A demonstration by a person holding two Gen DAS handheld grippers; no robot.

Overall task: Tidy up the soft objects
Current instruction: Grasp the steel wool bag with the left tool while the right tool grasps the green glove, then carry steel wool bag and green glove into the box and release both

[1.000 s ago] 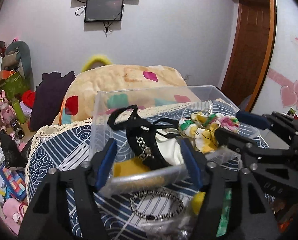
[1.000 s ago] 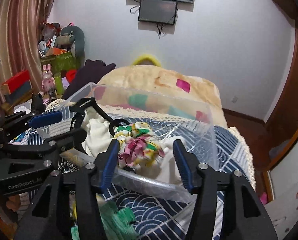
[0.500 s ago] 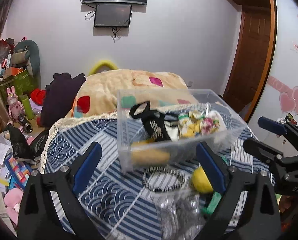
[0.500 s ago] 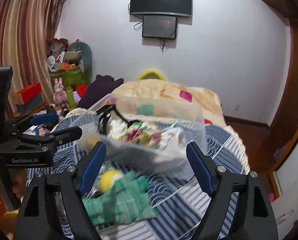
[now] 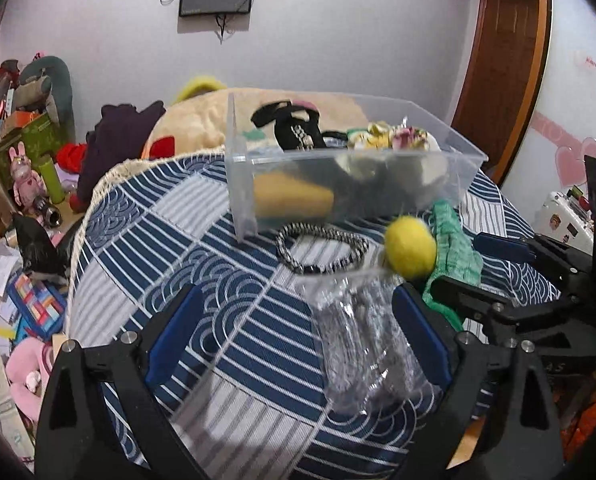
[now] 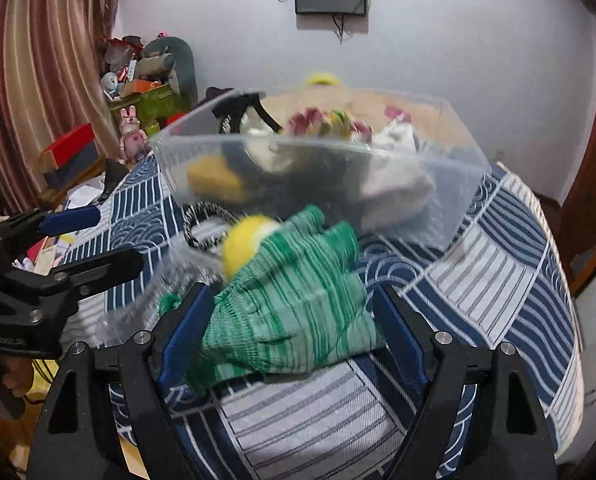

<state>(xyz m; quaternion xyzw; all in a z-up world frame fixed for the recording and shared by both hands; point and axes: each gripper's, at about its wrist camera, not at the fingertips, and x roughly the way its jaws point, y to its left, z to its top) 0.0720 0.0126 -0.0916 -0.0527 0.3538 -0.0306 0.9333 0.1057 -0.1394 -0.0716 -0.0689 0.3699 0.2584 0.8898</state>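
A clear plastic bin [image 5: 450, 176] [image 6: 450, 200] sits on the blue patterned cloth and holds several soft items: a black strap, floral fabric, white cloth and a yellow piece. In front of it lie a yellow ball [image 5: 411, 247] [image 6: 244, 246], a green knit cloth [image 6: 298, 304] [image 5: 454, 240], a black-and-white bracelet [image 5: 322, 249] and a clear plastic bag [image 5: 362, 344]. My left gripper [image 5: 294, 336] is open and empty over the bag. My right gripper [image 6: 288, 336] is open, its fingers either side of the green cloth.
The cloth covers a round table [image 5: 146, 240]. Cluttered toys and boxes [image 5: 26, 168] stand at the left, a patterned pillow [image 5: 202, 120] behind the bin, a wooden door [image 5: 506, 72] at the right.
Both grippers have opened and drawn back from the bin's near rim. The bin now rests farther away on the cloth, and the ball, green cloth and bracelet show in front.
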